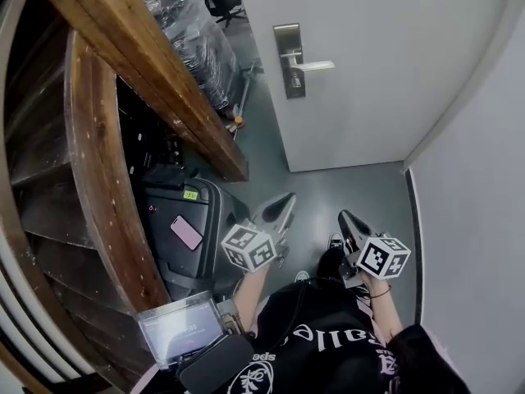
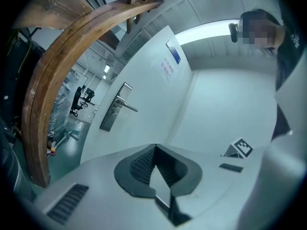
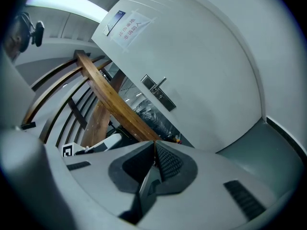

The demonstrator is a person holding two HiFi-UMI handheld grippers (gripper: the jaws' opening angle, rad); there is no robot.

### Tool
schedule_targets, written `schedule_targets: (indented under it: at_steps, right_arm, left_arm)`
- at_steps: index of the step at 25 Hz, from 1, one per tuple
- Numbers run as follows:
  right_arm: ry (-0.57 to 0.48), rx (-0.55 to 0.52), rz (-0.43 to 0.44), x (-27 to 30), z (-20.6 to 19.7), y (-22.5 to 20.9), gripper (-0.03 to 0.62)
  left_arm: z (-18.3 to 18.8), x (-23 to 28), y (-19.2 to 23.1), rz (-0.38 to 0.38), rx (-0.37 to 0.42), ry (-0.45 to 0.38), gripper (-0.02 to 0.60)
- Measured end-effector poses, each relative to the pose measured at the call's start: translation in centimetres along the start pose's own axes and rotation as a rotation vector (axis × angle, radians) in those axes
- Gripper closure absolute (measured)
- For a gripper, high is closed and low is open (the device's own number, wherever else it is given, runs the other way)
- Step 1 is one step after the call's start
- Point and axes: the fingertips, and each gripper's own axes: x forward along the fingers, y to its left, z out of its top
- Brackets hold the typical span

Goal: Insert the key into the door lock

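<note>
The white door (image 1: 369, 80) stands ahead with a steel lock plate (image 1: 289, 60) and a lever handle (image 1: 316, 66). Both grippers are held low over the grey floor, well short of the door. My left gripper (image 1: 283, 205) points toward it with its jaws together, and my right gripper (image 1: 348, 220) beside it is also shut. No key shows in any view. In the left gripper view the lock plate (image 2: 114, 111) is far off at the left, beyond the left gripper (image 2: 153, 150). In the right gripper view the lock plate (image 3: 159, 93) lies above the right gripper (image 3: 154, 145).
A curved wooden stair rail (image 1: 139, 64) runs along the left. Under it stands a black case (image 1: 176, 236) with a pink phone (image 1: 186, 232) on it, and a lit screen (image 1: 180, 328) below. Plastic-wrapped goods (image 1: 193, 39) sit beyond the open door. A white wall (image 1: 484, 220) closes the right side.
</note>
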Motion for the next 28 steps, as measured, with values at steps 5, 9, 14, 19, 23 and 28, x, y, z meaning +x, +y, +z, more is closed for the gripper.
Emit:
schedule_targets:
  at_steps: [5, 9, 14, 19, 23, 28]
  right_arm:
    - [0.006, 0.009, -0.022, -3.9, -4.8, 1.9, 0.572]
    - [0.007, -0.004, -0.029, -6.4, -6.4, 3.1, 0.572]
    - [0.016, -0.029, -0.002, -8.3, -7.6, 4.8, 0.572]
    - [0.029, -0.061, 0.065, -12.0, -8.9, 6.0, 0.572]
    - [0.048, -0.082, 0.069, -18.6, -11.5, 4.8, 0.572]
    - [0.066, -0.056, 0.065, -27.7, -15.0, 1.9, 0.572]
  left_arm:
    - [-4.0, -4.2, -3.2, -0.055, 0.002, 0.049, 0.577]
    - [-6.7, -6.9, -6.0, -0.077, -0.015, 0.093, 0.577]
    - [-7.9, -9.9, -8.7, -0.069, -0.033, 0.088, 0.577]
    - [-8.3, -11.8, -11.6, 0.004, -0.031, 0.048, 0.577]
    - [-9.6, -13.0, -16.7, 0.051, -0.028, 0.007, 0.577]
    - [-14.5, -14.4, -25.6, 0.051, -0.036, 0.015, 0.577]
